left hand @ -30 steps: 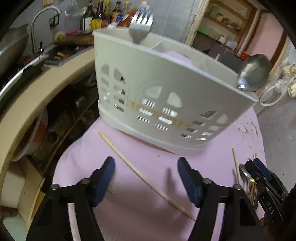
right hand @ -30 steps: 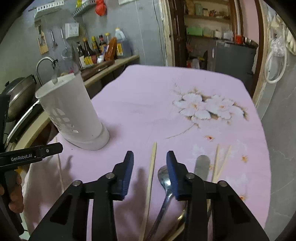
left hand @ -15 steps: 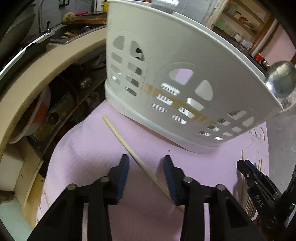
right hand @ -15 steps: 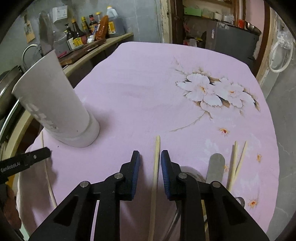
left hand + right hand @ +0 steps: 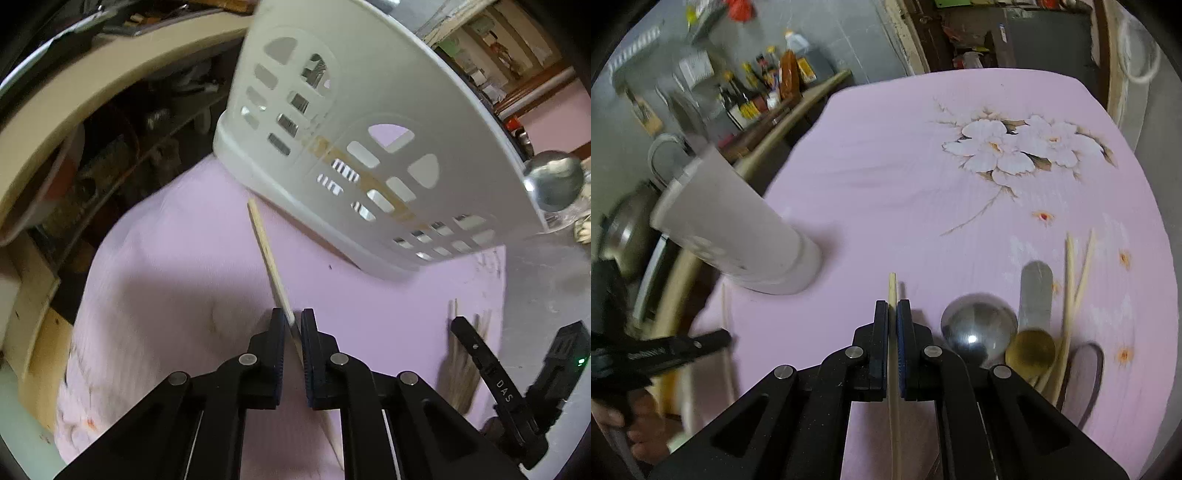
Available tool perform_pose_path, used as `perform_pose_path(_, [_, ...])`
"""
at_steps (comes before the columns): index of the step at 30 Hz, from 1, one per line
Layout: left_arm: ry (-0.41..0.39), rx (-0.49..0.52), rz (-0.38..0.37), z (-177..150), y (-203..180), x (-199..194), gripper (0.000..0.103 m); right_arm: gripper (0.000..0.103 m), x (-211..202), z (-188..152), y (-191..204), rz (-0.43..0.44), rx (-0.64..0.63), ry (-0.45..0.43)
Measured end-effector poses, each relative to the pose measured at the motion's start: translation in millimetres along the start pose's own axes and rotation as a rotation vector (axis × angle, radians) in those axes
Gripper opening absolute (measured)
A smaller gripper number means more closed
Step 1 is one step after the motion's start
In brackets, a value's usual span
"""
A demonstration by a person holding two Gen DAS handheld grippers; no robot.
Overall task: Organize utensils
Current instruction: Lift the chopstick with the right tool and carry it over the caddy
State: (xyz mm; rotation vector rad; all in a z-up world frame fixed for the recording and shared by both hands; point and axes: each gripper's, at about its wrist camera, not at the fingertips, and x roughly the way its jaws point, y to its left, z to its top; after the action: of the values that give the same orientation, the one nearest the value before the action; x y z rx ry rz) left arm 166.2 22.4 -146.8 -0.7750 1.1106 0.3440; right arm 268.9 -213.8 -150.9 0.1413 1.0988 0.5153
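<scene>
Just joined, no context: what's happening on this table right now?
A person is sorting utensils with a handheld gripper in each hand. The left gripper is closing on a chopstick lying in front of the white utensil basket. The right gripper is shut on another chopstick on the pink tablecloth. Spoons and two more chopsticks lie loose beside it. A spoon already stands in the basket.

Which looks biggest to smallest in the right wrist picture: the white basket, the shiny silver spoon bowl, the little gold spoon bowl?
1. white basket: by far the biggest.
2. silver spoon bowl.
3. gold spoon bowl: smallest.

The two spoon bowls lie side by side, so nearness barely matters.
</scene>
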Motion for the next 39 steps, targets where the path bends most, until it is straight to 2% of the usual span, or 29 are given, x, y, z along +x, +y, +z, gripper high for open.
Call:
perform_pose_path(3, [0.001, -0.013, -0.036, -6.8, 4.6, -16.3, 0.008, 0.004, -21.6, -1.9, -0.7, 0.059, 0.020, -0.061])
perform_pose_path(6, [-0.056, 0.007, -0.078, -13.4, 4.1, -40.2, 0.007, 0.004, -43.6, -3.1, 5.5, 0.112, 0.002, -0.137])
perform_pose_path(8, [-0.116, 0.051, -0.098, -16.9, -1.1, -59.9, 0.006, 0.004, -61.9, -1.2, 14.9, 0.145, -0.019, -0.209])
perform_pose_path(14, [-0.273, 0.228, -0.114, -16.0, -28.5, -103.5, 0.005, 0.004, -98.7, 14.1, 43.0, 0.171, -0.067, -0.367])
perform_pose_path(19, [-0.365, 0.339, -0.158, 10.7, -47.9, -136.2, 0.005, 0.004, -129.2, 29.0, 75.4, 0.208, -0.092, -0.505])
perform_pose_path(25, [-0.472, 0.432, -0.229, 50.6, -59.0, -174.3, 0.005, 0.004, -154.4, 58.0, 115.8, 0.320, -0.109, -0.691])
perform_pose_path(33, [-0.574, 0.497, -0.265, 93.7, -58.4, -187.5, 0.005, 0.004, -147.0, 90.6, 155.6, 0.426, -0.089, -0.845])
perform_pose_path(39, [-0.615, 0.491, -0.272, 121.1, -45.0, -187.8, 0.005, 0.004, -127.4, 99.2, 169.6, 0.403, -0.049, -0.924])
